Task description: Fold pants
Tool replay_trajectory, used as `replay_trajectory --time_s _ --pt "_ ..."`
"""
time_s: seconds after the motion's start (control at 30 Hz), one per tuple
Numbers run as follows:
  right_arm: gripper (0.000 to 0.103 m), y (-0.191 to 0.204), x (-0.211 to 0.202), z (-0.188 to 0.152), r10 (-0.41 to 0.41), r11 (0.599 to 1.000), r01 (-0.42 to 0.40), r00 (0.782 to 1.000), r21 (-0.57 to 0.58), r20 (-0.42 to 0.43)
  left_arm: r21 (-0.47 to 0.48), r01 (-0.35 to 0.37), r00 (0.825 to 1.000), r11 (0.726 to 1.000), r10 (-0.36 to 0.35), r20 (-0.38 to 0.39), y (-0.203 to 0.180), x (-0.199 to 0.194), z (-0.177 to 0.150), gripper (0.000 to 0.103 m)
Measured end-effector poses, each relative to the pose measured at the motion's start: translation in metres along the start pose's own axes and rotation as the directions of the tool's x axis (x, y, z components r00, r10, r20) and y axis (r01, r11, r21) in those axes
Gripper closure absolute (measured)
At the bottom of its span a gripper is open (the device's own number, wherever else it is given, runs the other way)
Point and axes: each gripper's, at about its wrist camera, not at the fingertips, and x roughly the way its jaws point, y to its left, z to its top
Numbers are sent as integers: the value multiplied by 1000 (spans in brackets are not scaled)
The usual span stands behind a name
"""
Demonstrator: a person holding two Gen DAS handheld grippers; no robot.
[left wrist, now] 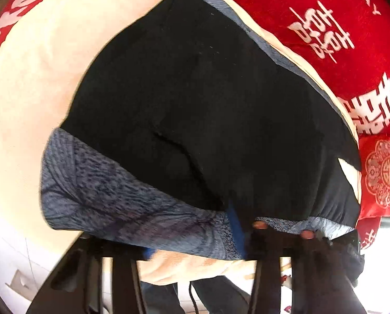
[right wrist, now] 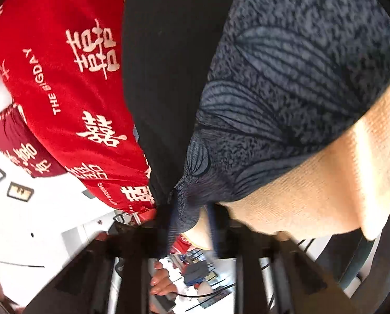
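The pants (left wrist: 195, 99) are black outside with a blue-grey patterned lining, lying on a cream blanket (left wrist: 33, 83). In the left wrist view my left gripper (left wrist: 236, 233) sits at the near edge, where the patterned lining (left wrist: 111, 193) is turned up; its fingers are blurred and half hidden by cloth. In the right wrist view my right gripper (right wrist: 192, 214) has a bunched corner of the pants (right wrist: 273, 91) pinched between its fingers, with black cloth on the left and patterned lining on the right.
A red bedspread with white characters (left wrist: 325, 31) lies beyond the blanket and also shows in the right wrist view (right wrist: 59, 83). A red cushion (left wrist: 383, 172) is at the right. White floor and a person's hand (right wrist: 161, 280) show below.
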Motion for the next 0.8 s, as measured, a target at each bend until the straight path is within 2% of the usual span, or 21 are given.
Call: replay_trajectory --time_s 0.03,0.2,0.3,0.47,0.57,0.63,0.67,0.73,0.8 --pt "98 11 -1 1 -8 1000 8 1000 -25 3 -10 13 1000 1000 -13 -1 3 -4 0 76" --pt "98 96 -4 13 -99 963 89 995 -253 -28 11 11 998 1000 -12 64 -15 -43 11 77" --pt "98 142 2 37 -131 932 105 990 -348 -52 54 13 993 998 -19 120 -41 -62 35 77" --pt "98 197 31 101 -176 883 116 980 -455 -92 95 -7 981 995 -12 193 -82 -62 105 77" --pt "98 225 68 149 -262 845 173 959 -506 -108 88 -31 974 996 10 227 -96 -46 153 77" --pt "95 233 98 181 -328 823 219 937 -524 -124 94 -80 969 992 55 242 -105 -26 182 75" --pt "95 229 110 193 -358 813 243 925 -530 -126 95 -116 965 989 89 249 -113 -13 197 72" --pt "94 217 138 221 -418 800 292 898 -524 -137 78 -186 952 979 160 262 -109 7 218 54" --pt "94 200 154 240 -446 809 325 882 -490 -151 59 -210 952 976 190 241 -106 28 234 54"
